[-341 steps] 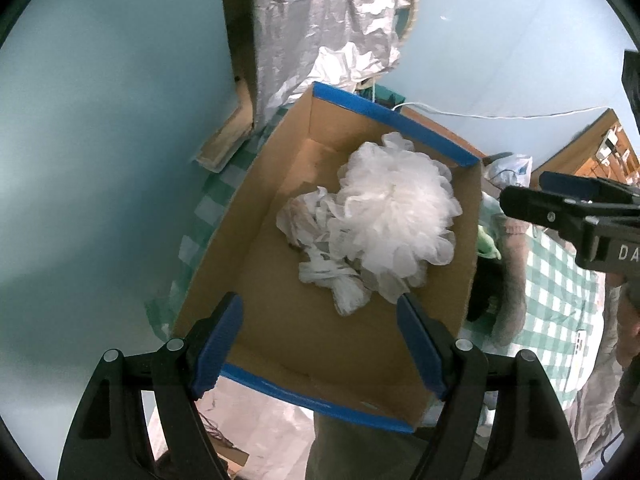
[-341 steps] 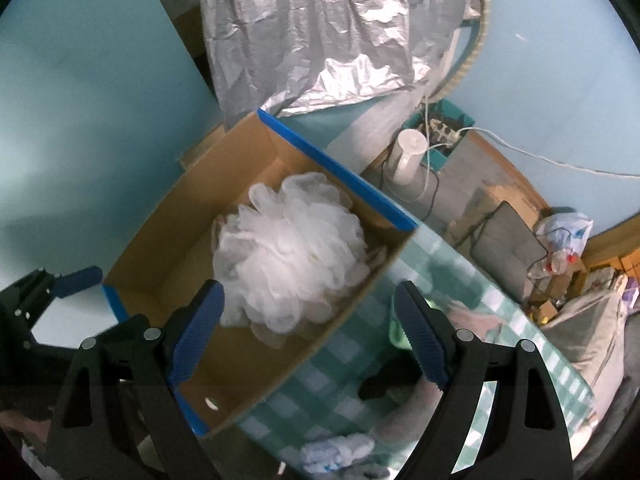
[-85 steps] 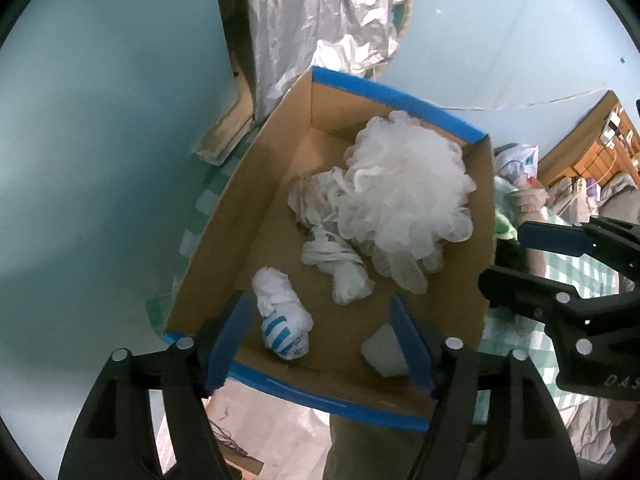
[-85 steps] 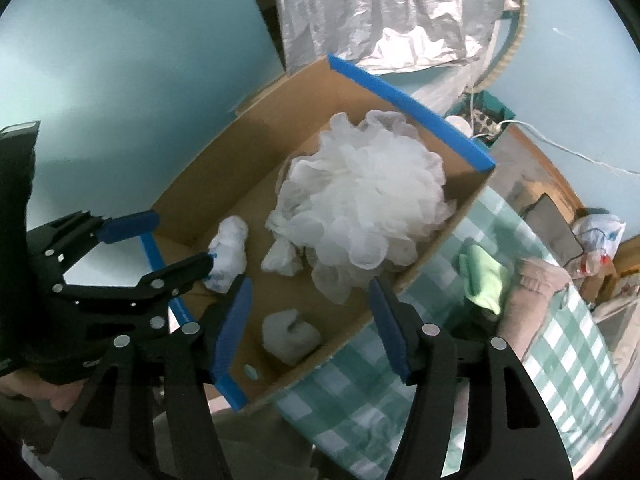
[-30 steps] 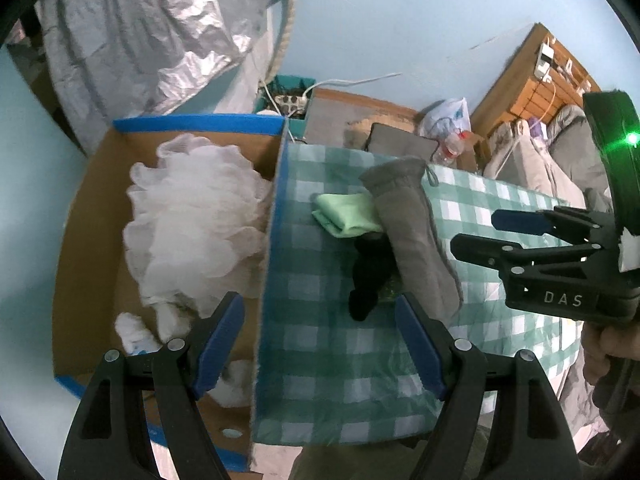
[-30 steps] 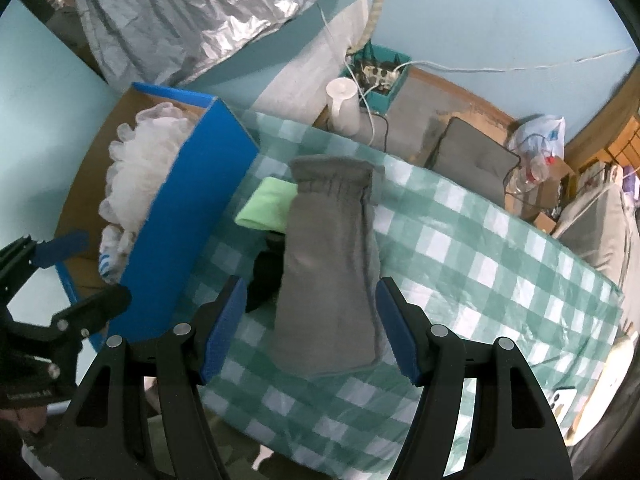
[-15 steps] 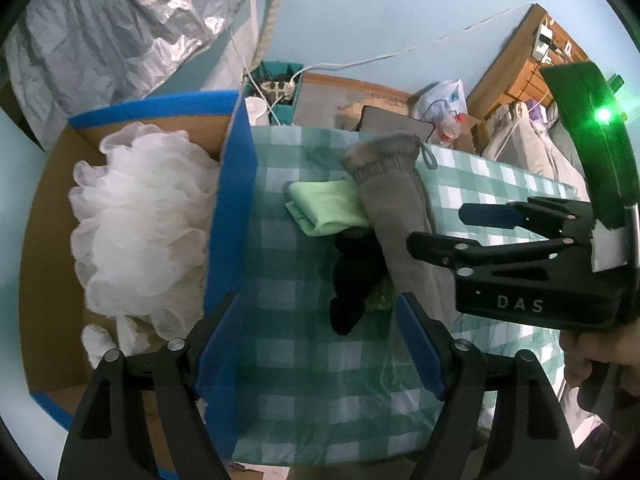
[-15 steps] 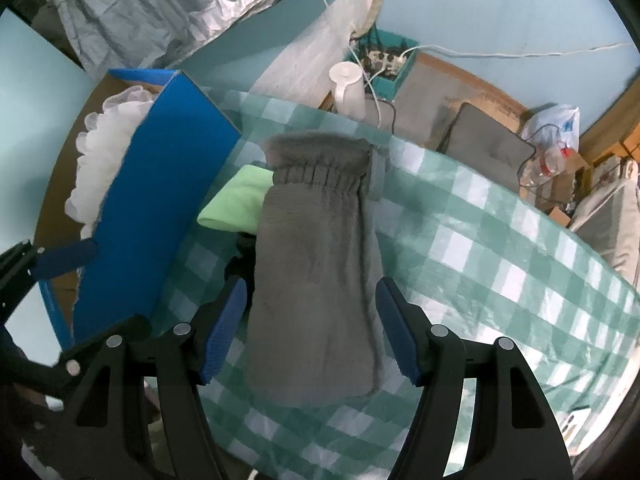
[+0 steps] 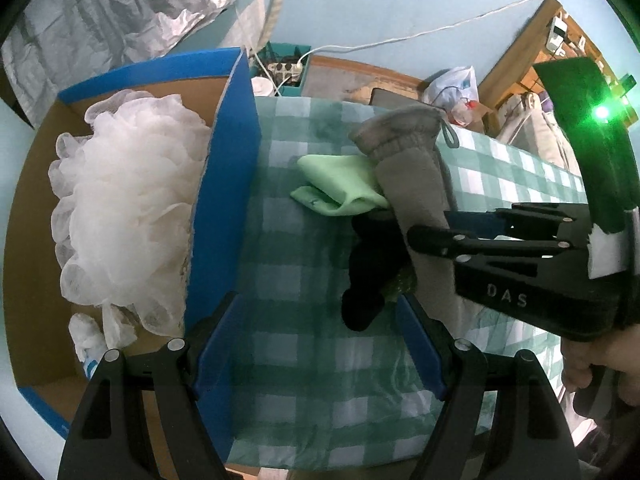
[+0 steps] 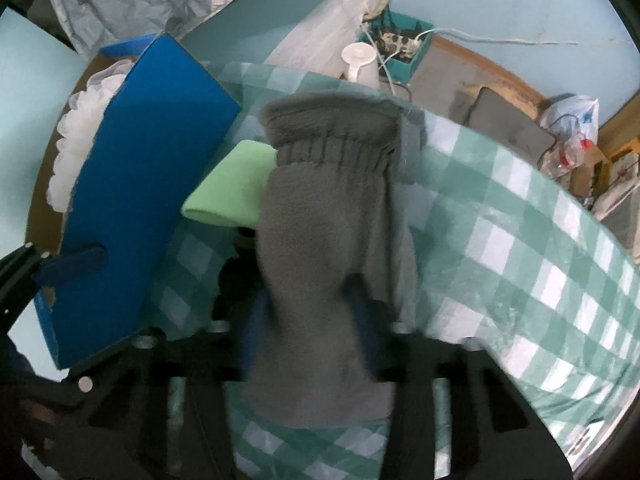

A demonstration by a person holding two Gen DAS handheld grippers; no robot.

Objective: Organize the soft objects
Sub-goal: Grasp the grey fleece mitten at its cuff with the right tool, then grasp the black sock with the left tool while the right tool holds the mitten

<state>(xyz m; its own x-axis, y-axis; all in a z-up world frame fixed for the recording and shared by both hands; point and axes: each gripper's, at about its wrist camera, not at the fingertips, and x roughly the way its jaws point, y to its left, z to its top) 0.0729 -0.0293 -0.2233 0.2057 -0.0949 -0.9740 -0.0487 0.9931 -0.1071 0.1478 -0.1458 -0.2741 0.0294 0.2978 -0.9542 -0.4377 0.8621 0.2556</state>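
Note:
A grey fleece mitten [image 10: 332,248] lies on the green checked tablecloth [image 10: 520,240], over a light green cloth [image 10: 236,188] and a black soft item [image 9: 366,272]. My right gripper [image 10: 308,332] is closing on the mitten's lower end, its blue fingers pressed against both sides; it also shows in the left wrist view [image 9: 452,228]. My left gripper [image 9: 316,344] is open and empty above the cloth beside the box. The cardboard box [image 9: 228,184] with blue edges holds a white mesh puff [image 9: 124,208] and small white bundles [image 9: 86,340].
Crinkled silver sheeting [image 9: 120,12] hangs behind the box. Past the table's far edge are a teal crate with a power strip [image 10: 400,48], a white appliance [image 10: 360,60], a dark pad [image 10: 508,120] and a plastic bag [image 10: 576,112].
Both grippers moved right from the box to the table pile. The right gripper dropped onto the grey mitten and its fingers closed in around it. The left stayed open.

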